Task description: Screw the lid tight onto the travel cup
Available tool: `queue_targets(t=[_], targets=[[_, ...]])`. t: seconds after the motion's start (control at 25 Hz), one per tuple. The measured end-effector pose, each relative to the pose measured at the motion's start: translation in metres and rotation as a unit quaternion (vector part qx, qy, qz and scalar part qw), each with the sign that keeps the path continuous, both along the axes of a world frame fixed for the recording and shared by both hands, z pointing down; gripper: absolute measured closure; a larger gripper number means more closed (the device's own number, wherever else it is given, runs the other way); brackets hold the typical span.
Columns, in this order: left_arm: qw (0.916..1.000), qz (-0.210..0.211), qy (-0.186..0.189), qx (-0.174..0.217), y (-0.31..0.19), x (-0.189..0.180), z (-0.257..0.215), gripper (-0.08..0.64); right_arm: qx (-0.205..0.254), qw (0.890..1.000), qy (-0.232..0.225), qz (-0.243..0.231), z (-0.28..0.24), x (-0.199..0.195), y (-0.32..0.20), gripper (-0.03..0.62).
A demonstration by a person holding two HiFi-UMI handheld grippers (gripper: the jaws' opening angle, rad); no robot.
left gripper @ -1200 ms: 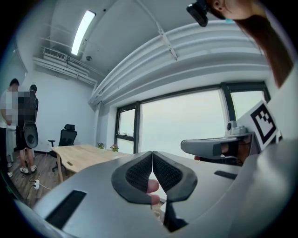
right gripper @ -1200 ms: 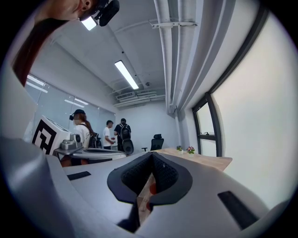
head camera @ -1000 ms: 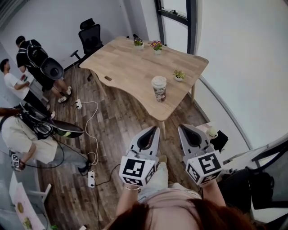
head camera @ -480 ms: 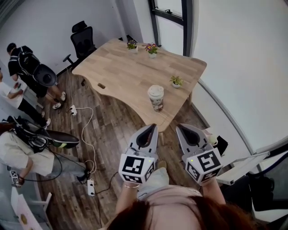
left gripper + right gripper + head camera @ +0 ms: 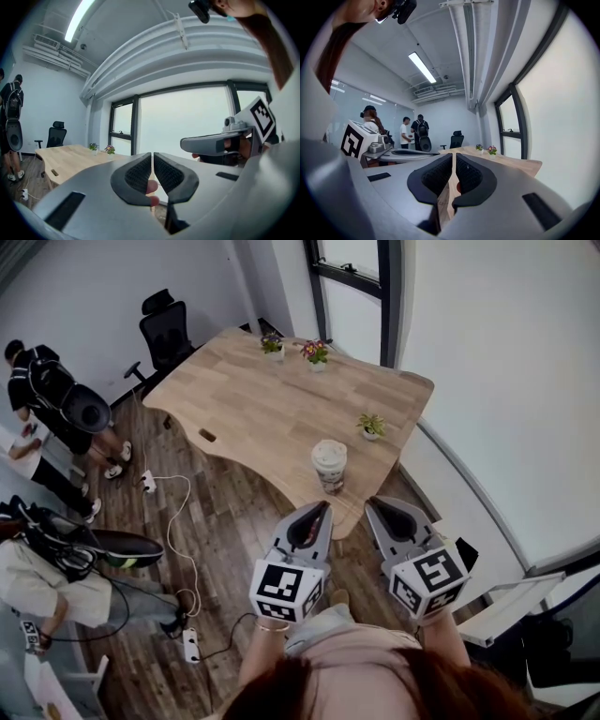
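Closest in, the left gripper and the right gripper are held side by side at waist height. Each has its jaws pressed together with nothing between them, and both point toward the table. Neither is over the wood yet, so the step in hand looks like the approach. Just beyond their tips the travel cup stands upright near the table's near edge. The pale lid sits on top; whether it is threaded on or only resting there cannot be told from here. To do this well, both sets of jaws should be opened wide before they reach the cup. One gripper should take the cup body low and firm. The other should close squarely across the lid rim, so that the twist turns the lid and not the whole cup. Because the cup sits so close to the edge, any push should go inward, never toward the floor. A small potted plant stands near the cup on the far side and should be given room. Two flower pots at the far end are well clear.
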State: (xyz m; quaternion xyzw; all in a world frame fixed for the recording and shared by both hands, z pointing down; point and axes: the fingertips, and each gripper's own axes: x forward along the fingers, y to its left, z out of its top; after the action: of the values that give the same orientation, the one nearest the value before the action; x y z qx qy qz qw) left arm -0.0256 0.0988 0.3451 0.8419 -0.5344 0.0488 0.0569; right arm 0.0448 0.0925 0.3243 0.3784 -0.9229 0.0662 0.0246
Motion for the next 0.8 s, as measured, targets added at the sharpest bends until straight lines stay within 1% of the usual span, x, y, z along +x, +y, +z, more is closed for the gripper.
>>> queue_targets(t=[0.2,0.28,0.36,0.48,0.64,0.8], targets=[[0.9997,0.023,0.001,-0.006,-0.022,-0.009,0.006,0.547,-0.004,1.0,-0.007,0.001,0.001,-0.012,-0.024,0.589],[0.9993,0.035,0.004,-0.011,-0.029,-0.013,0.01,0.491,-0.005,1.0,-0.007,0.001,0.002,-0.018,-0.031,0.581],[0.9985,0.051,0.006,-0.019,-0.035,-0.018,0.014,0.471,-0.01,1.0,-0.009,-0.004,0.001,-0.026,-0.038,0.555],[0.9973,0.068,0.002,-0.027,-0.043,-0.024,0.024,0.438,-0.021,1.0,-0.016,-0.012,0.002,-0.035,-0.046,0.491],[0.9959,0.084,0.003,-0.034,-0.046,-0.026,0.039,0.402,-0.028,0.999,-0.013,-0.012,0.01,-0.039,-0.049,0.459],[0.9953,0.09,0.006,-0.037,-0.055,-0.031,0.05,0.371,-0.023,1.0,-0.004,-0.013,0.015,-0.045,-0.056,0.425]])
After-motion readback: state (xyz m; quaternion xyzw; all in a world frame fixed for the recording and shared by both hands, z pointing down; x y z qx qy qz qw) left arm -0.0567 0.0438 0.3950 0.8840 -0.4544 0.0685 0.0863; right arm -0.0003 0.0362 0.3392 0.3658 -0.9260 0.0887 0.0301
